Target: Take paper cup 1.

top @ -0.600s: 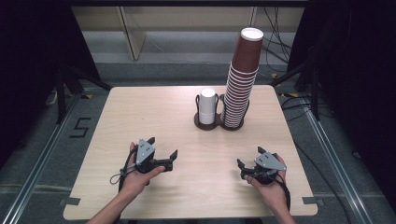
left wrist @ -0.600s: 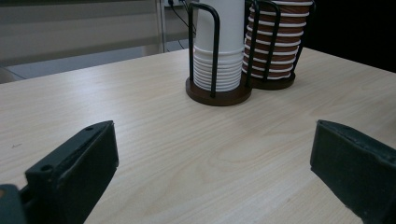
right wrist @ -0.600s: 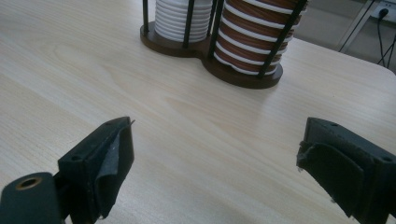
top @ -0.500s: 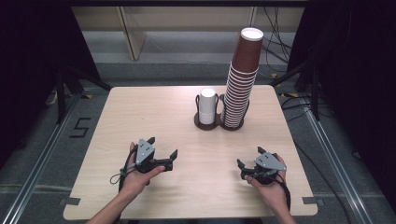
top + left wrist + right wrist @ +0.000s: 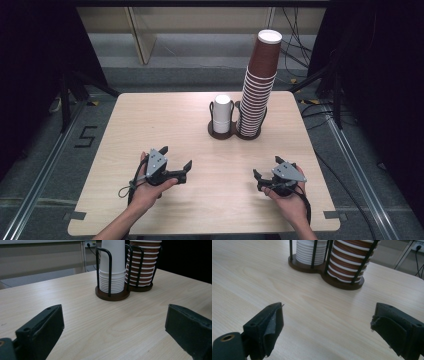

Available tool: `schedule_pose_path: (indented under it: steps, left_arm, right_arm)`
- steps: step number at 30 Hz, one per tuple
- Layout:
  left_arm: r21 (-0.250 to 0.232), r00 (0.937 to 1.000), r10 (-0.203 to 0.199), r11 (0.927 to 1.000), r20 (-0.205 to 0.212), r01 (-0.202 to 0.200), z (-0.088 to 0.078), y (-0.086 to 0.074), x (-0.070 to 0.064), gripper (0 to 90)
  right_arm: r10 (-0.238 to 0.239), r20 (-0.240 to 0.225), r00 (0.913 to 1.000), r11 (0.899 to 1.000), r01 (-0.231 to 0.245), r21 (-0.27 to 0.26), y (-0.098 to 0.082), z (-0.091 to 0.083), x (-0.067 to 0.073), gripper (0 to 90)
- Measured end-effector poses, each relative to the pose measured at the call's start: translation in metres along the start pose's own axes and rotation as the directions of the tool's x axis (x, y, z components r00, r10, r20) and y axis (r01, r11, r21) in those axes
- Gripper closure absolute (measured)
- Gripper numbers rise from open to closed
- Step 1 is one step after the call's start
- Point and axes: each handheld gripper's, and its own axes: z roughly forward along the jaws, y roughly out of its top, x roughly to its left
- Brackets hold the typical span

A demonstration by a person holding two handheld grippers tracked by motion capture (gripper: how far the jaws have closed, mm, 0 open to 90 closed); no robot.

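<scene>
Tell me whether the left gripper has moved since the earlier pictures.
No. The left gripper sits at the same spot on the table, equally far from the cup holder.

evenly lit table, dark surroundings, sharp

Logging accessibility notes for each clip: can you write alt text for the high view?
A person's hands rest on a pale wooden table, each holding a black tool with open, empty jaws: left tool, right tool. Beyond them, a dark twin holder carries a short white cup stack and a tall brown cup stack.
</scene>
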Motion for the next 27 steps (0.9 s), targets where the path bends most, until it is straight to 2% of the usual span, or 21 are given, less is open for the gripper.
schedule_pose_path:
  steps: [2, 3, 4, 6, 7, 8, 9, 10, 12, 13, 14, 15, 17, 18, 19, 20, 21, 23, 24, 25, 27]
  left_arm:
    - [0.006, 1.0000, -0.008, 1.0000, -0.004, 0.008, 0.000, 0.002, 0.000, 2.9]
    - [0.002, 0.9996, -0.027, 0.9996, -0.002, 0.027, 0.002, 0.006, 0.000, 4.6]
    - [-0.001, 0.9992, -0.039, 0.9992, 0.001, 0.039, 0.003, 0.010, 0.000, 5.6]
    - [-0.009, 0.9989, -0.047, 0.9988, 0.007, 0.047, 0.005, 0.014, 0.000, 5.8]
    - [-0.031, 0.9988, -0.048, 0.9984, 0.008, 0.048, 0.009, 0.025, 0.000, 5.6]
    - [-0.038, 0.9991, -0.043, 0.9983, 0.005, 0.043, 0.012, 0.030, 0.000, 5.2]
    - [-0.047, 0.9988, -0.048, 0.9977, 0.004, 0.048, 0.015, 0.034, 0.000, 5.0]
    - [-0.056, 0.9989, -0.048, 0.9973, 0.005, 0.048, 0.021, 0.041, 0.000, 5.0]
    - [-0.065, 0.9995, -0.032, 0.9973, 0.008, 0.032, 0.033, 0.053, 0.000, 5.2]
    - [-0.062, 0.9998, -0.019, 0.9979, 0.006, 0.020, 0.039, 0.059, 0.000, 6.0]
    - [-0.060, 1.0000, -0.007, 0.9981, 0.000, 0.007, 0.045, 0.065, -0.001, 7.2]
    - [-0.056, 0.9999, 0.006, 0.9984, -0.009, -0.006, 0.052, 0.071, -0.002, 8.8]
    - [-0.053, 0.9994, 0.024, 0.9983, -0.023, -0.025, 0.064, 0.083, -0.003, 10.7]
    - [-0.053, 0.9994, 0.024, 0.9983, -0.023, -0.025, 0.064, 0.083, -0.003, 11.0]
    - [-0.050, 0.9990, 0.037, 0.9980, -0.025, -0.038, 0.071, 0.088, -0.003, 11.0]
    - [-0.050, 0.9985, 0.047, 0.9976, -0.030, -0.048, 0.079, 0.093, -0.004, 11.6]
    - [-0.044, 0.9980, 0.058, 0.9973, -0.025, -0.059, 0.092, 0.100, -0.005, 14.2]
    - [-0.039, 0.9981, 0.058, 0.9975, -0.022, -0.059, 0.106, 0.106, -0.007, 14.3]
    - [-0.039, 0.9981, 0.058, 0.9975, -0.022, -0.059, 0.106, 0.106, -0.007, 14.4]
    - [-0.030, 0.9977, 0.066, 0.9973, -0.018, -0.066, 0.120, 0.111, -0.008, 14.7]
    - [-0.014, 0.9973, 0.070, 0.9974, -0.020, -0.070, 0.132, 0.114, -0.009, 15.0]
  right_arm:
    - [0.006, 0.009, 0.9999, 1.000, -0.006, -0.011, 0.001, 0.001, 0.002, 11.1]
    - [0.013, -0.006, 0.9999, 1.000, -0.013, -0.004, 0.005, 0.002, 0.005, 11.8]
    - [-0.004, -0.017, 0.9998, 1.000, 0.003, -0.011, 0.007, 0.004, 0.005, 12.3]
    - [0.002, -0.014, 0.9999, 1.000, -0.002, -0.009, 0.010, 0.005, 0.008, 13.1]
    - [0.019, -0.029, 0.9994, 1.000, -0.020, -0.005, 0.015, 0.008, 0.013, 14.7]
    - [0.013, -0.035, 0.9993, 1.000, -0.014, -0.012, 0.018, 0.011, 0.014, 14.7]
    - [-0.017, -0.030, 0.9994, 0.999, 0.016, -0.036, 0.021, 0.015, 0.013, 14.8]
    - [-0.006, -0.040, 0.9992, 1.000, 0.005, -0.030, 0.024, 0.018, 0.015, 14.8]
    - [0.020, -0.057, 0.9982, 0.999, -0.022, -0.024, 0.032, 0.027, 0.022, 15.0]
    - [-0.010, -0.067, 0.9977, 0.999, 0.008, -0.038, 0.036, 0.033, 0.021, 15.1]
    - [0.004, -0.066, 0.9978, 1.000, -0.006, -0.031, 0.039, 0.036, 0.024, 15.3]
    - [-0.019, -0.058, 0.9982, 0.999, 0.017, -0.052, 0.043, 0.042, 0.023, 15.4]
    - [-0.006, -0.059, 0.9982, 0.998, 0.003, -0.056, 0.048, 0.051, 0.027, 15.9]
    - [-0.027, -0.060, 0.9978, 0.998, 0.023, -0.063, 0.051, 0.057, 0.027, 16.2]
    - [-0.027, -0.060, 0.9978, 0.998, 0.023, -0.063, 0.051, 0.057, 0.027, 16.2]
    - [-0.003, -0.061, 0.9982, 0.998, -0.001, -0.058, 0.053, 0.061, 0.029, 16.8]
    - [0.003, -0.058, 0.9983, 0.998, -0.006, -0.063, 0.058, 0.073, 0.033, 18.2]
    - [0.005, -0.051, 0.9987, 0.998, -0.008, -0.063, 0.063, 0.081, 0.035, 20.4]
    - [0.005, -0.051, 0.9987, 0.998, -0.008, -0.063, 0.063, 0.081, 0.035, 20.4]
    - [0.032, -0.049, 0.9983, 0.997, -0.036, -0.069, 0.069, 0.092, 0.038, 23.6]
    - [0.049, -0.047, 0.9977, 0.995, -0.053, -0.081, 0.073, 0.101, 0.038, 25.3]
